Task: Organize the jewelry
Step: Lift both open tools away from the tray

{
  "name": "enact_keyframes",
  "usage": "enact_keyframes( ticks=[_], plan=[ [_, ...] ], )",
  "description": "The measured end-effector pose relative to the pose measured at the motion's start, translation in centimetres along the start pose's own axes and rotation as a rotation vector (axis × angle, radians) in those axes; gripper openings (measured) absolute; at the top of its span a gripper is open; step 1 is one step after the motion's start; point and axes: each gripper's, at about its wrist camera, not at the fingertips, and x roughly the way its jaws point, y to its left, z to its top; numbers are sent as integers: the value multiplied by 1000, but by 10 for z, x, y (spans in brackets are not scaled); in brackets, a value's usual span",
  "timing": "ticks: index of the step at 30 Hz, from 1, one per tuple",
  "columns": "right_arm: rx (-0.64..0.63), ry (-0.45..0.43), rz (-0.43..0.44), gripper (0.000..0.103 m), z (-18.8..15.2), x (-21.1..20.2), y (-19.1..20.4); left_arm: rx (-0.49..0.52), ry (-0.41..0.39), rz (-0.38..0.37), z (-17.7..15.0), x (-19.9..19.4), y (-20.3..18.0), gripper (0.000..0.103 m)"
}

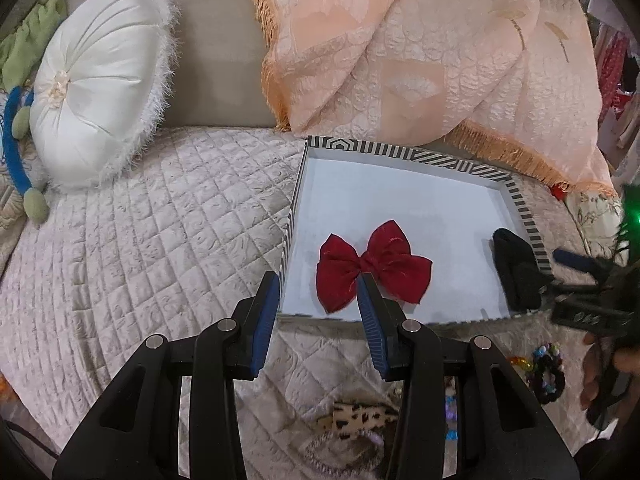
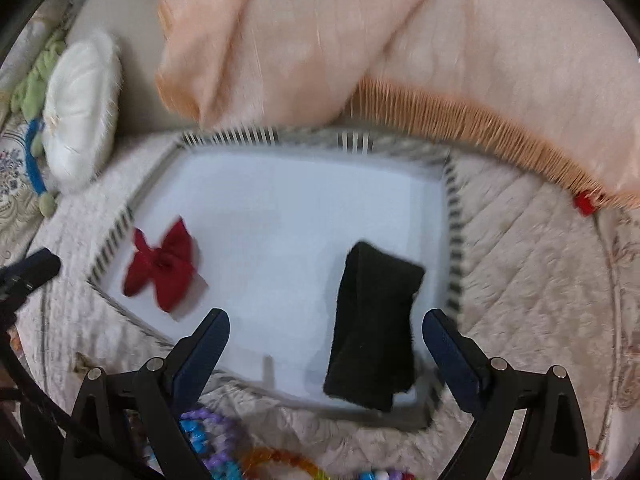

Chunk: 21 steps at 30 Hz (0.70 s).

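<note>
A shallow box (image 1: pixel 400 148) with a black-and-white striped rim and a white floor lies on the quilted bed; it also shows in the right wrist view (image 2: pixel 454 216). Inside lie a red bow (image 1: pixel 372 266) (image 2: pixel 162 264) and a black cloth band (image 1: pixel 516 268) (image 2: pixel 374 324). My left gripper (image 1: pixel 320 280) is open and empty at the box's near left corner, just short of the bow. My right gripper (image 2: pixel 326 318) is open and empty over the box's near edge, with the black band between its fingers' line. Bead bracelets (image 2: pixel 224 440) lie below it.
A white round pillow (image 1: pixel 100 100) and a peach fringed blanket (image 1: pixel 420 48) lie behind the box. A black beaded scrunchie (image 1: pixel 546 376) and a leopard-print piece (image 1: pixel 360 418) lie on the quilt (image 1: pixel 140 240) near the front. A green and blue plush toy (image 1: pixel 24 120) sits far left.
</note>
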Motion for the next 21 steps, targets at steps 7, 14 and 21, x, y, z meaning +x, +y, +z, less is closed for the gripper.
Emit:
enact_keyframes(
  ticks=[7, 14, 21],
  plan=[
    [13, -77, -42, 96, -15, -59, 5, 1, -12, -26, -19, -25, -2, 40],
    [33, -126, -71, 96, -40, -103, 3, 13, -26, -34, -37, -48, -11, 40],
    [-18, -123, -70, 96, -69, -128, 4, 23, -32, -59, -50, -63, -6, 40]
  ],
)
